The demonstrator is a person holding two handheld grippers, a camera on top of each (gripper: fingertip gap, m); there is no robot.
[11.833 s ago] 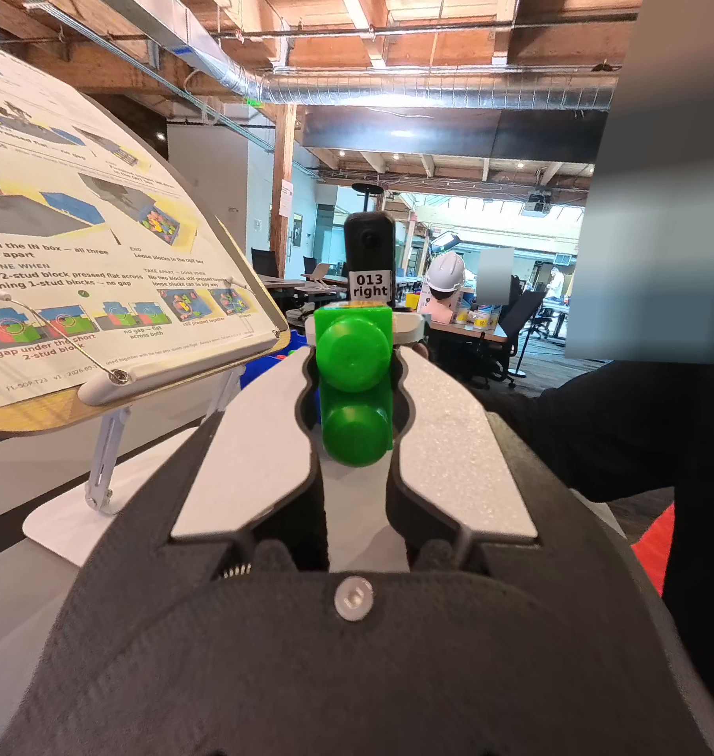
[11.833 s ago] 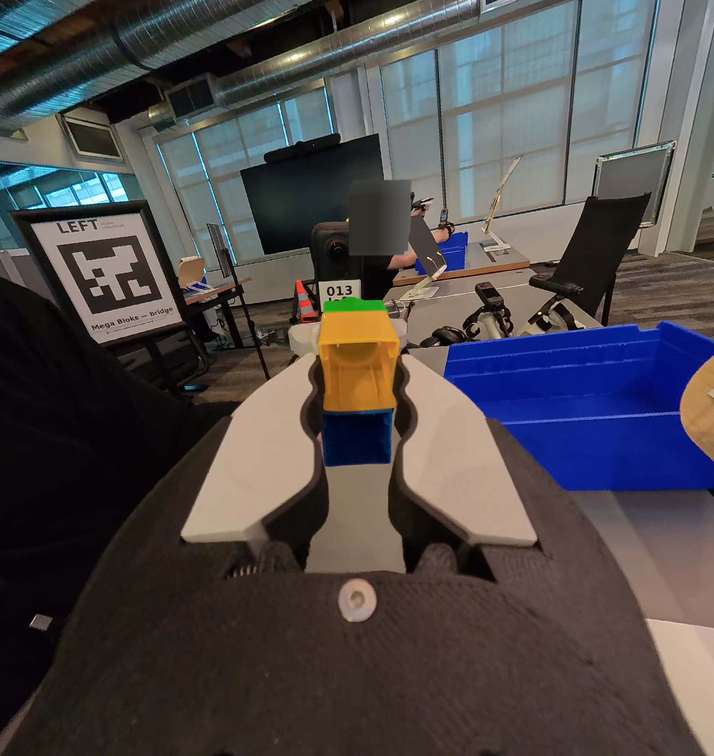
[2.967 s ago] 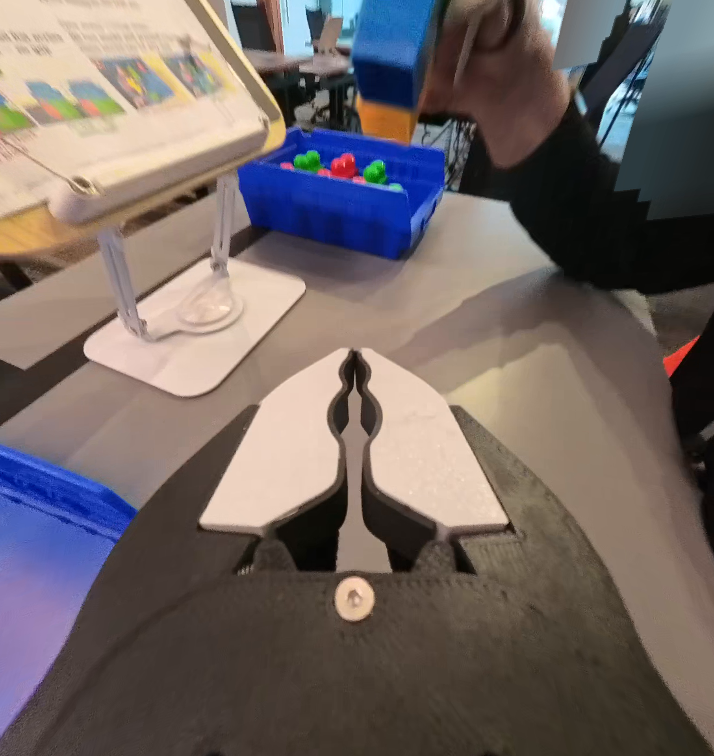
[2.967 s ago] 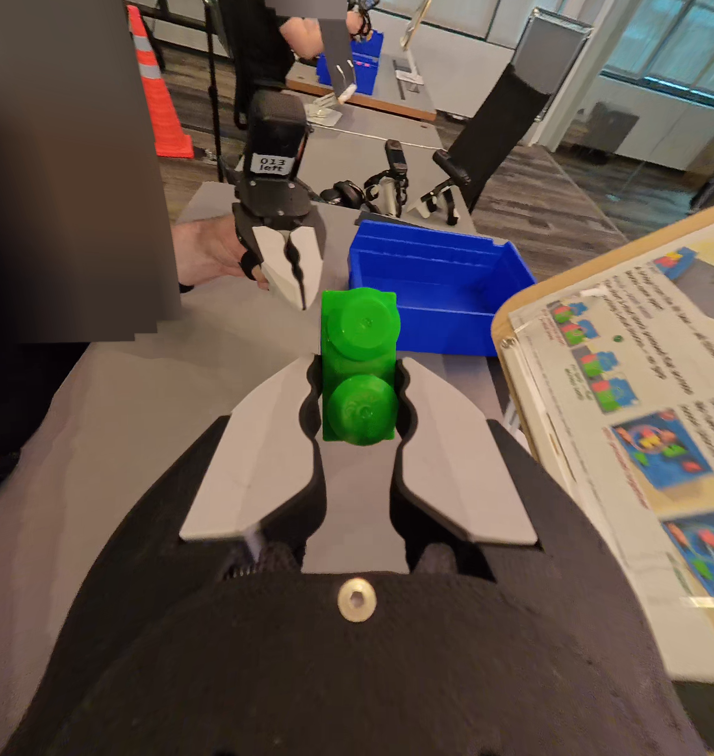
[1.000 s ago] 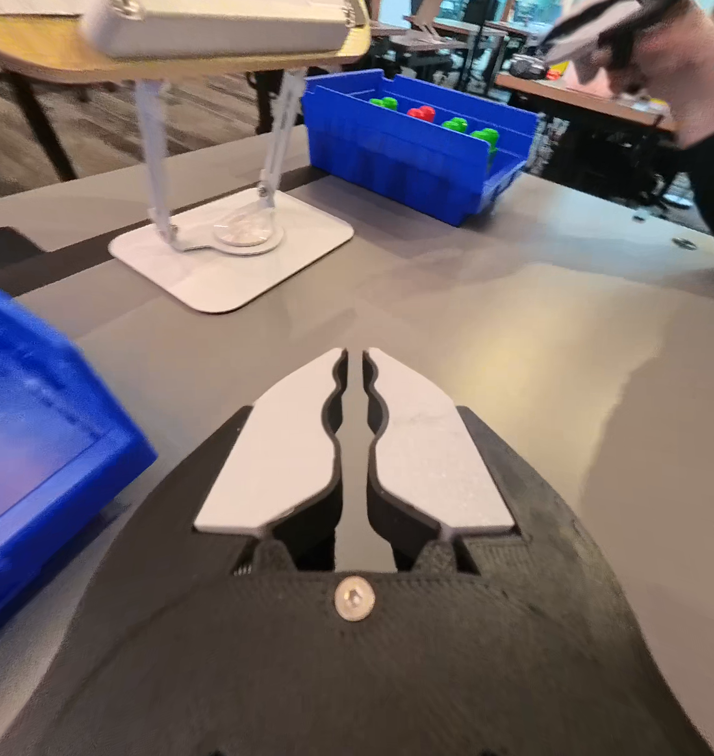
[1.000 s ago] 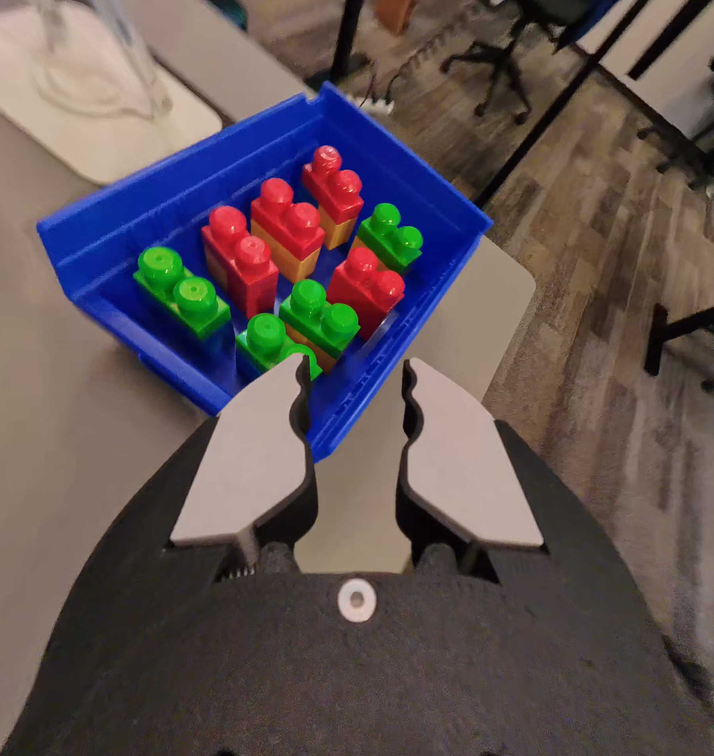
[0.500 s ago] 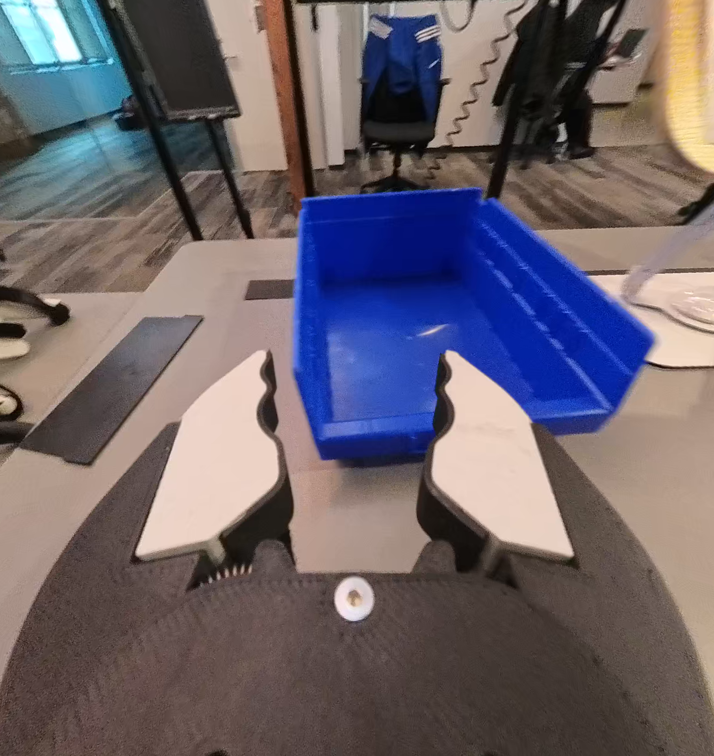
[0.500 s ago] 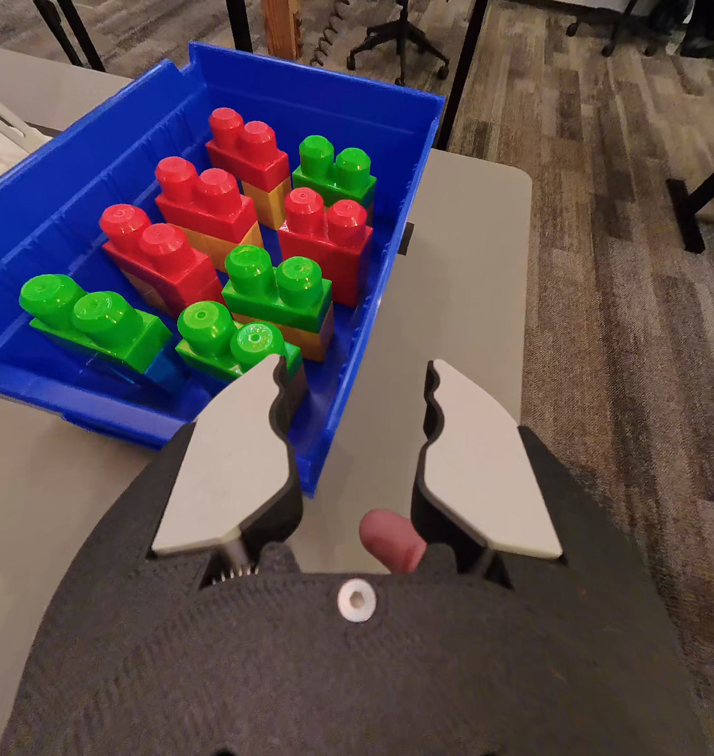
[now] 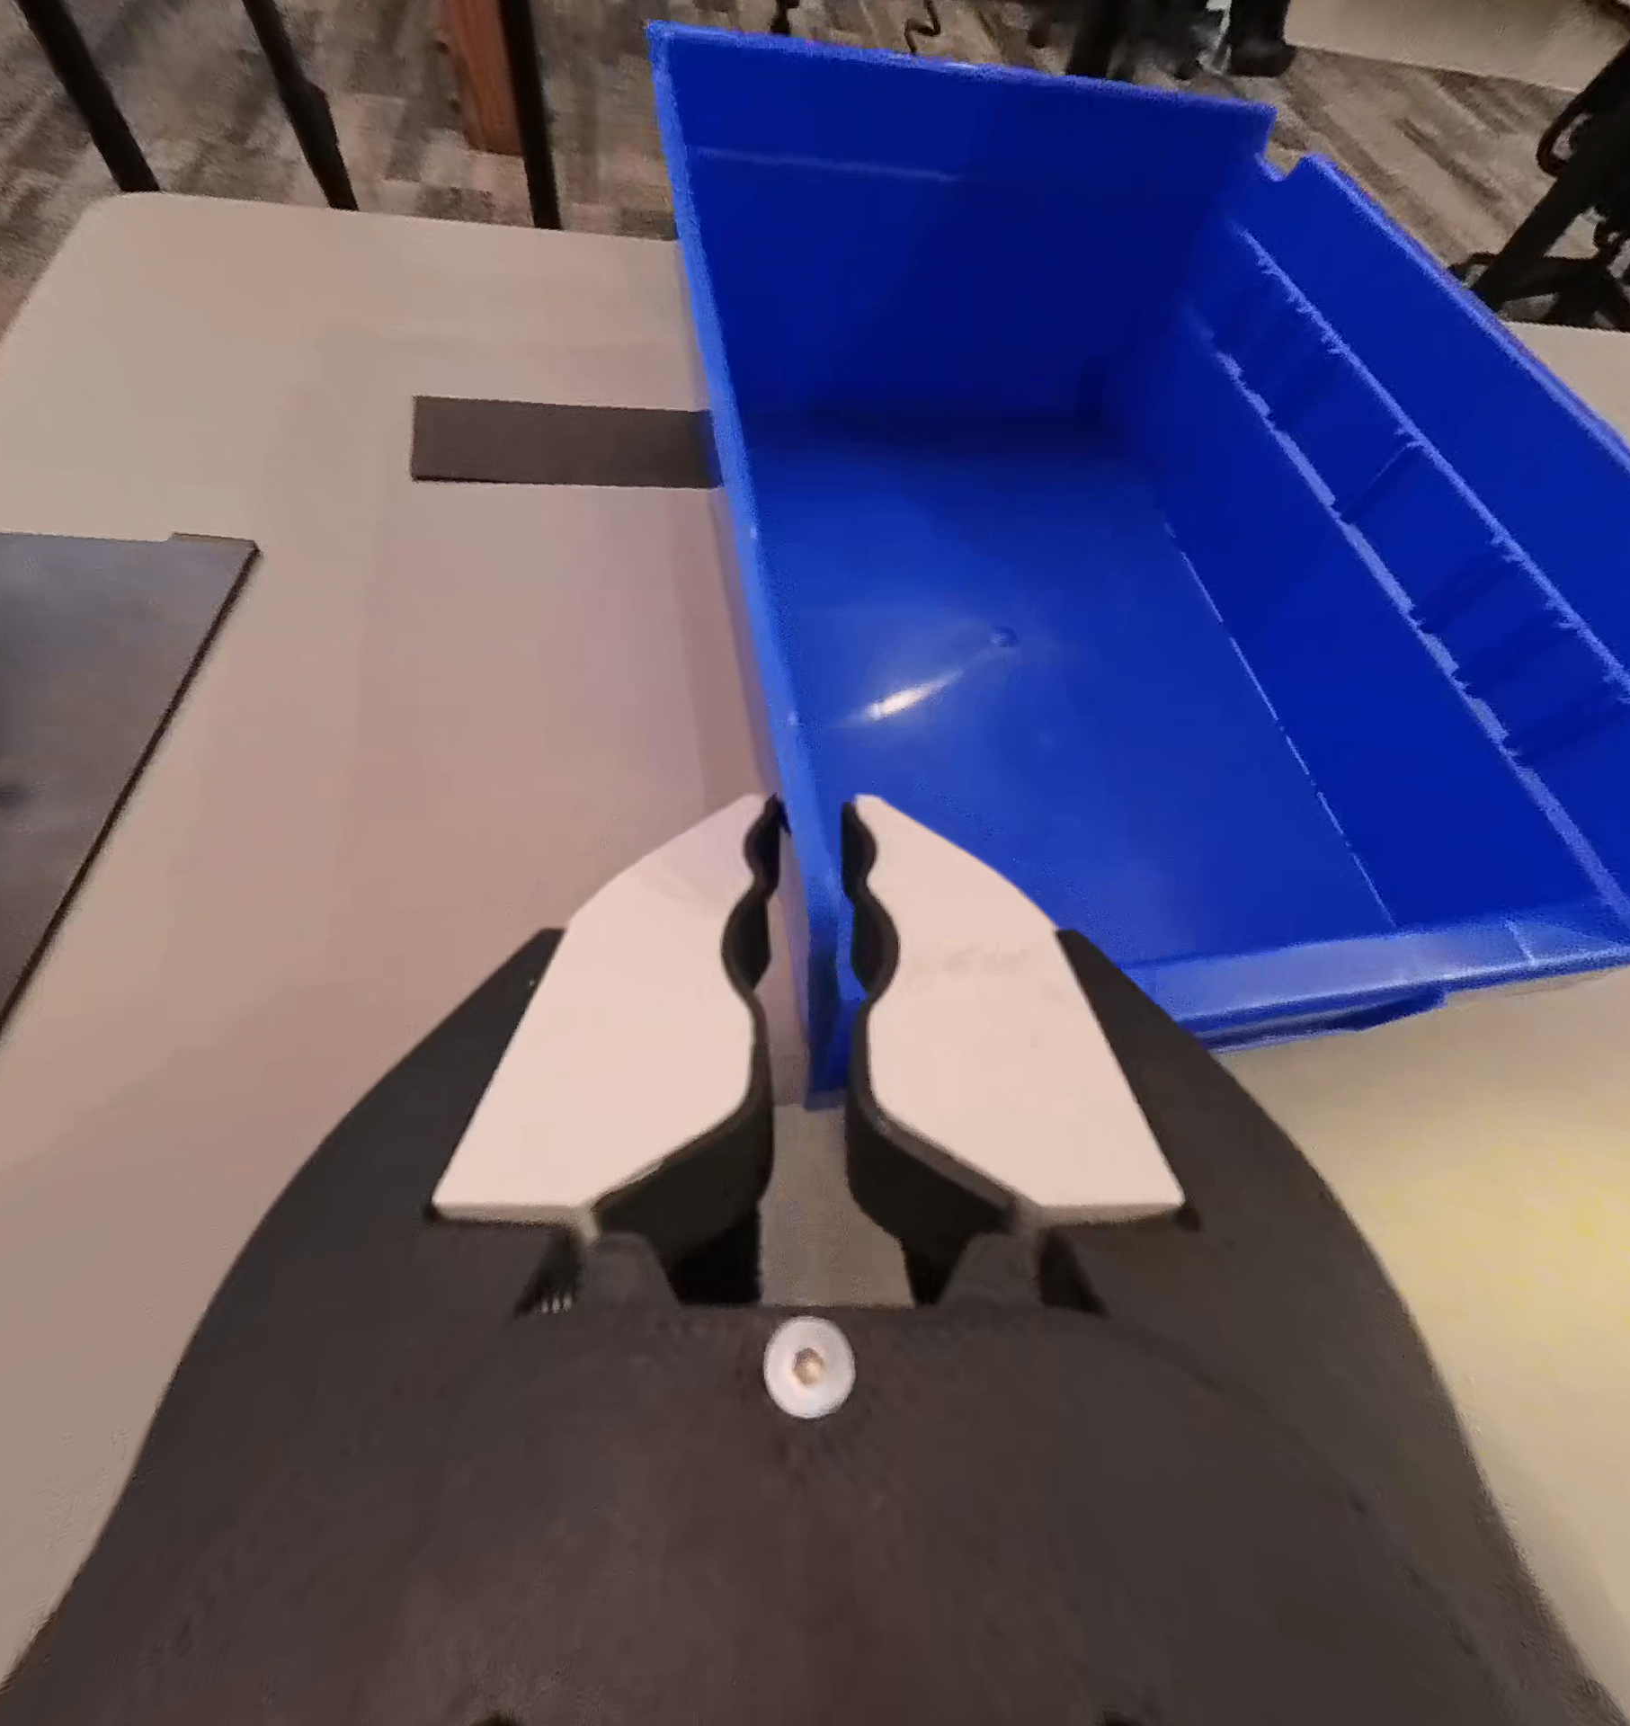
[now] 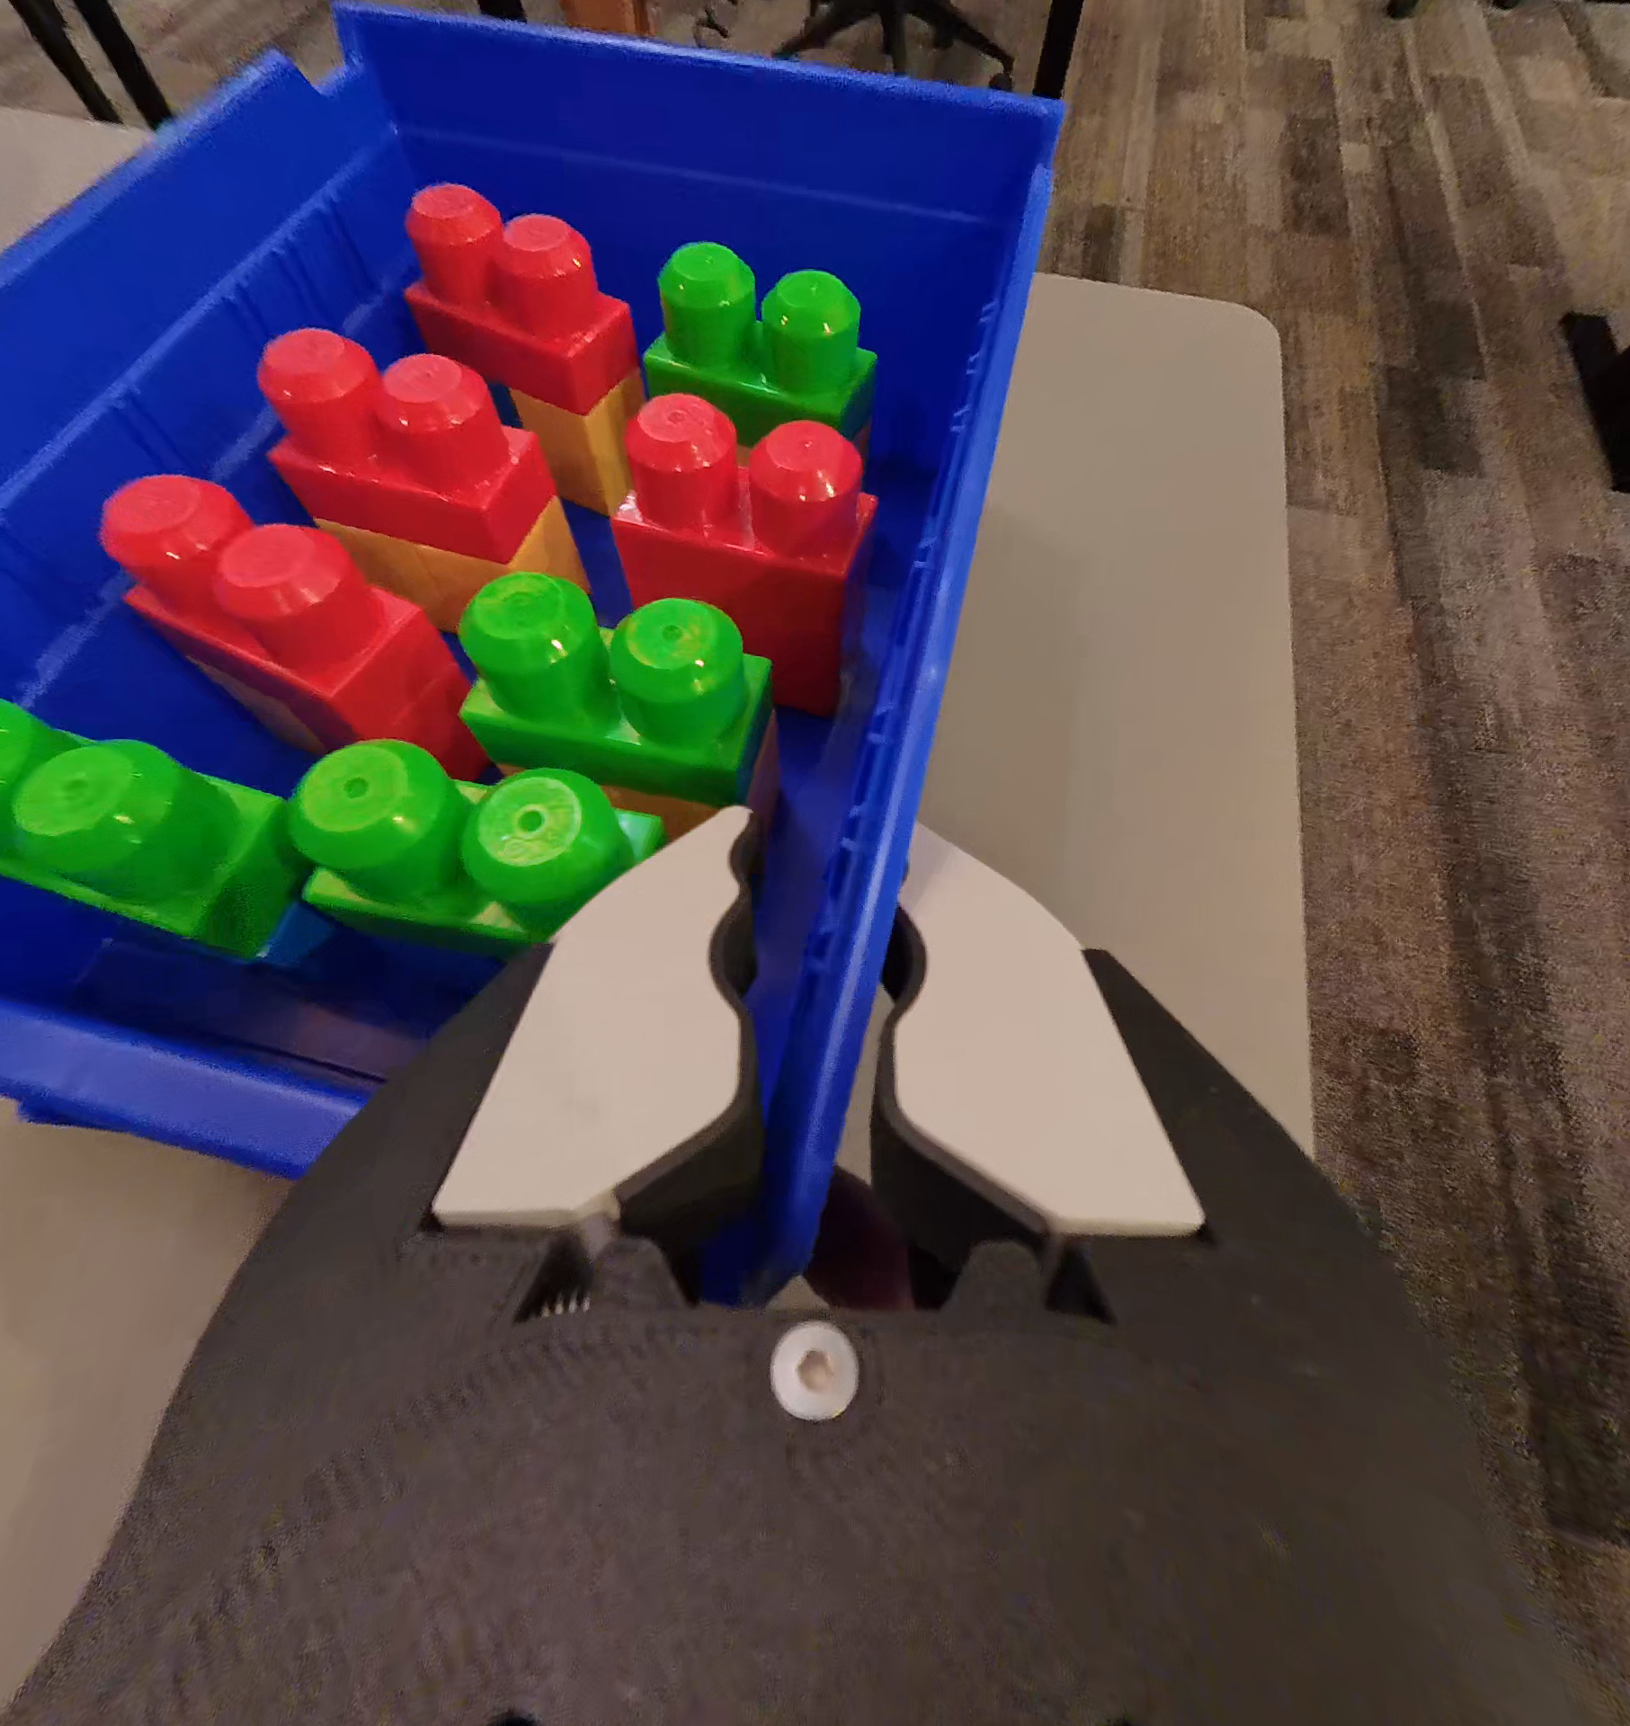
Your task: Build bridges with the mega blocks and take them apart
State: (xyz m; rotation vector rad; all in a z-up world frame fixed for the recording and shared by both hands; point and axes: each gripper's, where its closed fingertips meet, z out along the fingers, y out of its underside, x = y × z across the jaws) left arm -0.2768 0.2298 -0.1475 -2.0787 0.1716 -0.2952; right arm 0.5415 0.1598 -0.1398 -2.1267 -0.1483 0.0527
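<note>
In the left wrist view my left gripper (image 9: 811,808) is shut on the near left wall of an empty blue bin (image 9: 886,280). The wall runs up between the two fingers, one inside and one outside. In the right wrist view my right gripper (image 10: 829,831) is shut on the right wall of a second blue bin (image 10: 970,467), its left finger inside and its right finger outside. This bin holds several built bridges: red-topped blocks (image 10: 745,542) and green-topped blocks (image 10: 615,691) on orange and blue bases. Neither gripper holds a block.
Both bins stand on a grey table (image 9: 418,747). Two black mats (image 9: 73,700) lie left of the empty bin. The table's right edge and the wood floor (image 10: 1493,654) are close beside the full bin. A person's fingertip (image 10: 867,1242) shows behind my right jaws. The grippers' ends are close to 80 cm from one another.
Half a second ago both grippers were open just short of their bins. Both have moved forward over a bin wall and closed on it. Before that, the right gripper's green block left its grasp.
</note>
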